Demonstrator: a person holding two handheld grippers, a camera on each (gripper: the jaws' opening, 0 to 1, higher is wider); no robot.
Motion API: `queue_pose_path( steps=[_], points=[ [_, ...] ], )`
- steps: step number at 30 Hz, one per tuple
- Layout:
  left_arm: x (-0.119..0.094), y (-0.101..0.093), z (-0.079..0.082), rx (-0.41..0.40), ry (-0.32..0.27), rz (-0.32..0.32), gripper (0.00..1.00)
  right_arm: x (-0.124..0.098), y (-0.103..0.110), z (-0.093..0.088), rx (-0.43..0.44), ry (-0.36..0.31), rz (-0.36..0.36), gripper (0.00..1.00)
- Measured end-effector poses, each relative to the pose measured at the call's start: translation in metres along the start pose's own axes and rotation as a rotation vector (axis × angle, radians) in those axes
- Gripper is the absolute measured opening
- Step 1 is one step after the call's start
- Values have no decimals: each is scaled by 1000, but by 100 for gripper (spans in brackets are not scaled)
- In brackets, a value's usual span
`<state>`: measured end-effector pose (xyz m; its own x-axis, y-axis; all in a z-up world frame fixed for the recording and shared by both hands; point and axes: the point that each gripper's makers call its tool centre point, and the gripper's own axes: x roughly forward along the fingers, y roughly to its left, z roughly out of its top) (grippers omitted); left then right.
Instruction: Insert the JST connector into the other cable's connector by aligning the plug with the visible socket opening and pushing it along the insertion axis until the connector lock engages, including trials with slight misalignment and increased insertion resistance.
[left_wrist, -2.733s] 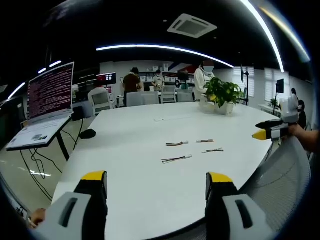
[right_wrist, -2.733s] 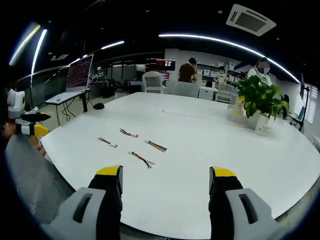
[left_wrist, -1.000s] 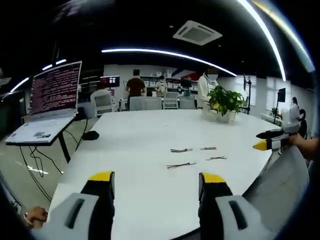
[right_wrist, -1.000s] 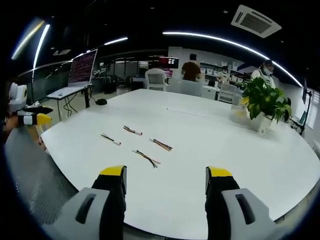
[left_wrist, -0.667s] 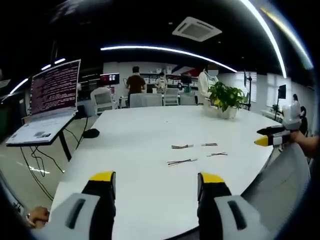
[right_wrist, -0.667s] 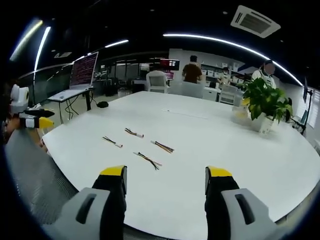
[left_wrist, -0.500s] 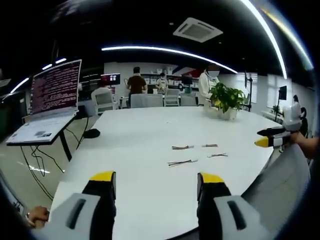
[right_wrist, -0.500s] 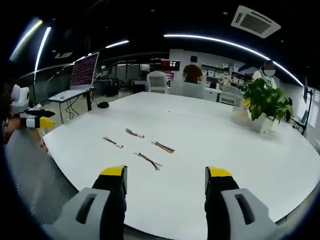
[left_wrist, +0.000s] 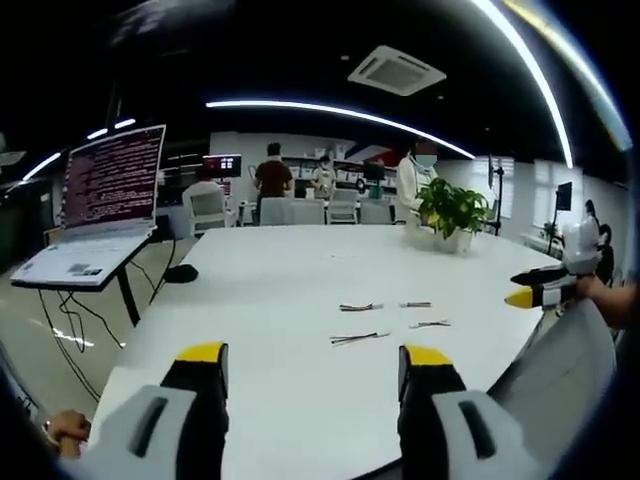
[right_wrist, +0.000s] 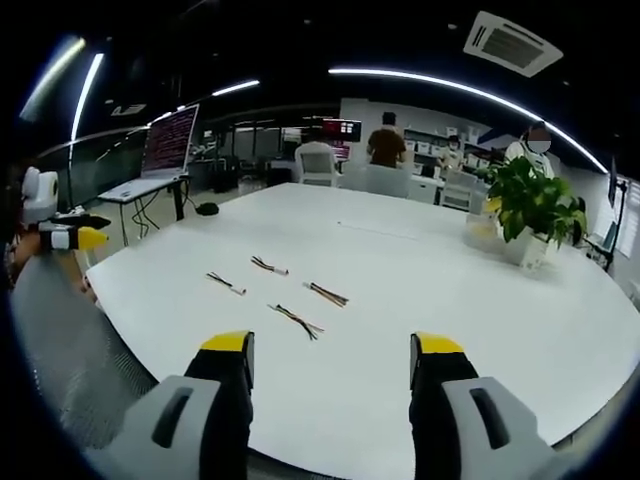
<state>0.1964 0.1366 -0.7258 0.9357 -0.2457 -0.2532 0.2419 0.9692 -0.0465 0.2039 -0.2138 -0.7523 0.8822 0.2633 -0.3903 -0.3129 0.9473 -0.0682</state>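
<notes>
Several short cables with white JST connectors lie on the white table (left_wrist: 270, 300). In the left gripper view they are a near cable (left_wrist: 358, 338), a left one (left_wrist: 357, 307) and two small ones (left_wrist: 415, 304) (left_wrist: 429, 324). The right gripper view has them as cables (right_wrist: 296, 321) (right_wrist: 325, 294) (right_wrist: 269, 266) (right_wrist: 222, 283). My left gripper (left_wrist: 313, 356) is open and empty, well short of them. My right gripper (right_wrist: 331, 346) is open and empty too, above the near table edge. The right gripper (left_wrist: 545, 290) enters the left gripper view from the right; the left gripper (right_wrist: 62, 238) shows at the right gripper view's left.
A laptop (left_wrist: 95, 205) stands on a side stand at the left, with a black mouse (left_wrist: 181, 272) on the table corner. A potted plant (right_wrist: 520, 205) sits at the far side. A grey mesh chair back (right_wrist: 65, 350) is near. People stand by desks behind.
Both views shifted only slightly with the hands. The left jaws narrowed a little since the earliest frame. The cables have not moved.
</notes>
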Motion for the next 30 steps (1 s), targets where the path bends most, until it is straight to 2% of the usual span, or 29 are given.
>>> queue_pose_path(
  steps=[4,7,10,15,19,24,25,27,30],
  points=[
    [1,-3,-3,10,23,-7,68,1,-2,-2,8,15,-6,61],
    [0,-3,-2,22,17,-7,69,1,0,-1,-6,11,4,60],
    [0,-3,3,0,-20,-8,74,0,-1,6,48,-44,14,61],
    [0,-5,3,1,-16,-19,74,3,-1,0,29,2,11,62],
    [-1,-6,9,-42,-55,-46,74,5,-2,-3,24,18,18,61],
    [2,-11,4,-21,-19,-61,74,6,-5,-4,32,25,7,62],
    [3,-15,-5,-30,41,-84,76,7,-5,-5,36,30,7,63],
    [6,-14,-14,-46,101,-87,81,7,-5,-6,48,36,10,66],
    [8,-13,-15,-48,123,-99,86,8,-7,-9,90,53,7,68]
  ],
)
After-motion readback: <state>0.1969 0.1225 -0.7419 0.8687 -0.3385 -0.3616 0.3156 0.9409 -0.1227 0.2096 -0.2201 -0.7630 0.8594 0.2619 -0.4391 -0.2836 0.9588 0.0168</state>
